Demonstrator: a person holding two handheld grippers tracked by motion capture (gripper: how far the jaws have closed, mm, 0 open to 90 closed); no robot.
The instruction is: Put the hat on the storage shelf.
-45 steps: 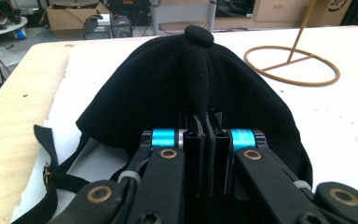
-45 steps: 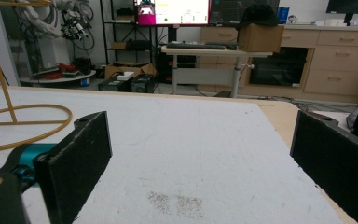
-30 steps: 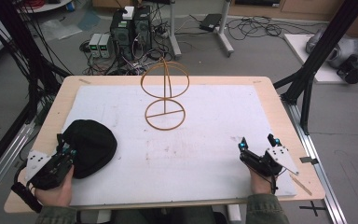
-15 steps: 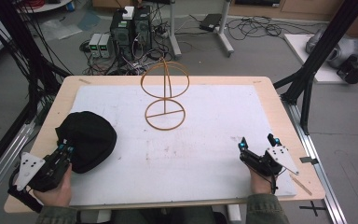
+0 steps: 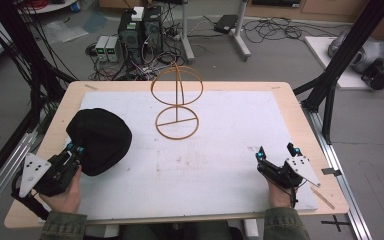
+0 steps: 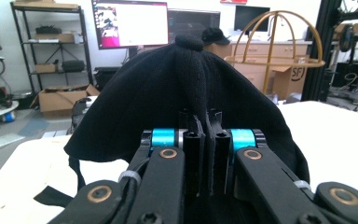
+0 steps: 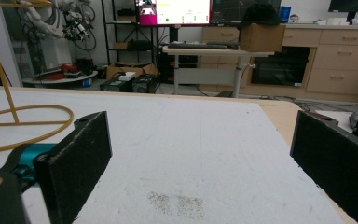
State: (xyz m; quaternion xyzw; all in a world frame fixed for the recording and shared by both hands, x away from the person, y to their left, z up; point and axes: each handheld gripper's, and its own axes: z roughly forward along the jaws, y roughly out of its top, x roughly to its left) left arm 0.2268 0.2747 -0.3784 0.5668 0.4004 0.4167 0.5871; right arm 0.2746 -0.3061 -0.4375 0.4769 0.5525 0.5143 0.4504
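Observation:
A black cap (image 5: 100,140) is at the left of the white mat (image 5: 230,140), and my left gripper (image 5: 76,150) is shut on its near edge. In the left gripper view the jaws stand together, pinching a fold of the cap's cloth (image 6: 168,93) at the fingertips of my left gripper (image 6: 204,122). A yellow wire hat stand (image 5: 176,107) rises at the middle back of the mat. My right gripper (image 5: 276,151) rests near the front right, open. The right gripper view has my right gripper (image 7: 200,137) with its jaws wide apart over bare mat, and the stand's ring (image 7: 9,116) at the left.
The wooden table edge (image 5: 310,150) runs close to the right of the right hand. Black frame posts (image 5: 330,85) stand off the table's right and left sides. Computers and cables lie on the floor behind.
My left gripper has risen with the cap in it, and the cap now shows higher and more bunched. The right gripper has stayed in place.

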